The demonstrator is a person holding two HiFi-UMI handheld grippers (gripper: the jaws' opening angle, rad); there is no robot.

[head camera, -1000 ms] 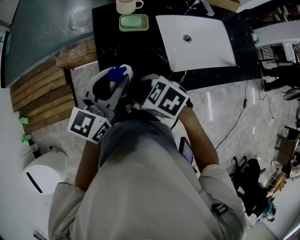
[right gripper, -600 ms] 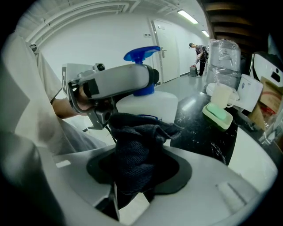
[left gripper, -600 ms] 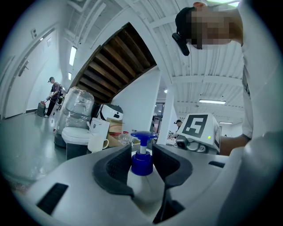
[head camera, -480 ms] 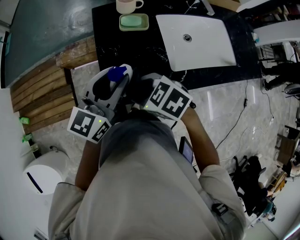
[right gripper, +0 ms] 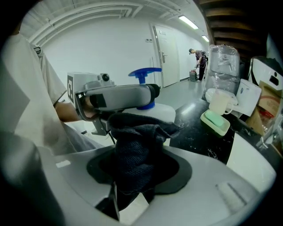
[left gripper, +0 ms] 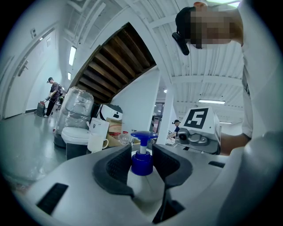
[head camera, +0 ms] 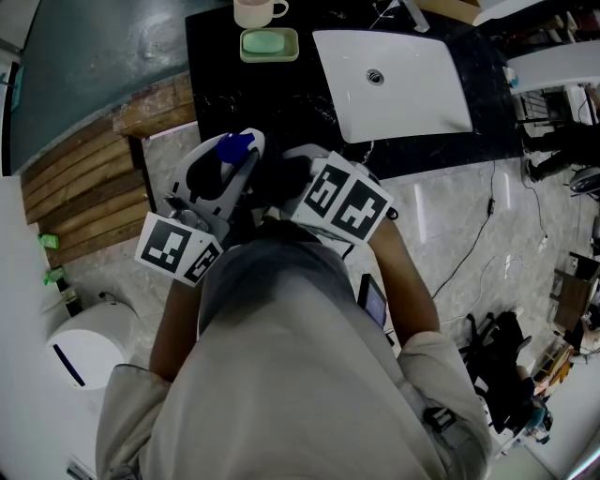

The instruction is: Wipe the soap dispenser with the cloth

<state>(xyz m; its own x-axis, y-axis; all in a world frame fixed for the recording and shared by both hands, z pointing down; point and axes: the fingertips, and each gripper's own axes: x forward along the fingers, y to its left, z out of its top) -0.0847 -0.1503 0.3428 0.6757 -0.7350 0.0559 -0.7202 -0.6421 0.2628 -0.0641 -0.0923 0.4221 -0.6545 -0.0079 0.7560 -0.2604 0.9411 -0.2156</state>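
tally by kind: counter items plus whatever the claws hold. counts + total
soap dispenser: 1
cloth: 1
mug: 1
soap dish: 1
sink: 1
Total: 5

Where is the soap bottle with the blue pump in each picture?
Head view: soap dispenser left of centre, only its blue pump showing.
Left gripper view: soap dispenser low centre, between the jaws.
Right gripper view: soap dispenser centre, behind the cloth.
Shared landmark: the cream mug.
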